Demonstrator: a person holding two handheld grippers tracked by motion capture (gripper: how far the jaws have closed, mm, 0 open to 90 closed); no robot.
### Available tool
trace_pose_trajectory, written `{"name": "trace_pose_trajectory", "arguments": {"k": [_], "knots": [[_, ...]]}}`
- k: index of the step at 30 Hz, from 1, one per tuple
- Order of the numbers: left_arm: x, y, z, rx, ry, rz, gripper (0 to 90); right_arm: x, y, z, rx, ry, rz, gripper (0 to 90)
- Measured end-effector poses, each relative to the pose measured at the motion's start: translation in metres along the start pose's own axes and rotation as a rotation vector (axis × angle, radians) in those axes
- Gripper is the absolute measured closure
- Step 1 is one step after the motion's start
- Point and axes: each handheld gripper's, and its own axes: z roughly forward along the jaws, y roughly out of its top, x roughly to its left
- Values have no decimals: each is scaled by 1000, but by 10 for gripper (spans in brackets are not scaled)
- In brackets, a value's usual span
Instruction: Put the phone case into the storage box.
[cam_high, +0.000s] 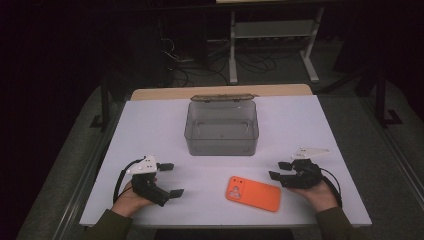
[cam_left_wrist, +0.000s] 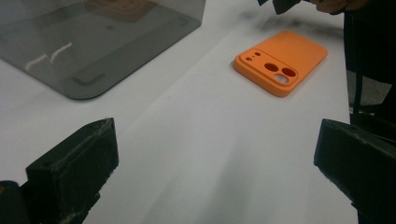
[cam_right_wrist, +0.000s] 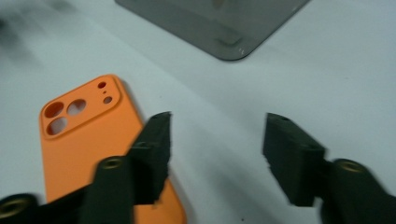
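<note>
Orange phone case (cam_high: 253, 193) lies flat on the white bench (cam_high: 150, 125), camera-cutout side up, just in front of the smoky clear box (cam_high: 221, 127) with its lid open at the back. It sits near my right gripper (cam_high: 281, 170) and well apart from my left gripper (cam_high: 171, 179).

Both sets of fingers are released and hold nothing. In the right gripper view one finger (cam_right_wrist: 156, 149) hangs over the case's long edge and the other stands over bare bench. In the left gripper view the fingers (cam_left_wrist: 74, 172) are spread wide, with the case farther off.

Handling guess: light, thin, probably a flexible rubbery shell, not fragile, matte so not too slippery. It lies flush on the bench, so there's nothing to get under. I'd pinch across the two long edges near the middle, away from the camera holes, where the wall is weaker. Squeeze gently, since a hollow case may bow or pop out.
</note>
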Motion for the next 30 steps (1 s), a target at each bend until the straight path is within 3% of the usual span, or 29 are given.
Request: {"name": "trace_pose_trajectory", "arguments": {"k": [1,2,5,7,9,15,30], "knots": [[0,0,0,1,0,0,0,1,-4,-1,-28,-21,6,259],[0,0,0,0,-1,0,0,1,-4,-1,-28,-21,6,259],[0,0,0,1,-1,1,0,6,-13,-1,-77,-78,12,117],[0,0,0,0,-1,0,0,6,-15,-2,-87,-90,11,90],[0,0,0,1,-3,1,0,7,-19,-1,-111,-88,6,0],[0,-1,1,4,-6,2,0,5,-21,-2,-152,-82,-13,0],[1,-1,-1,-1,0,-3,0,2,-19,-4,-143,-78,-55,0]]}}
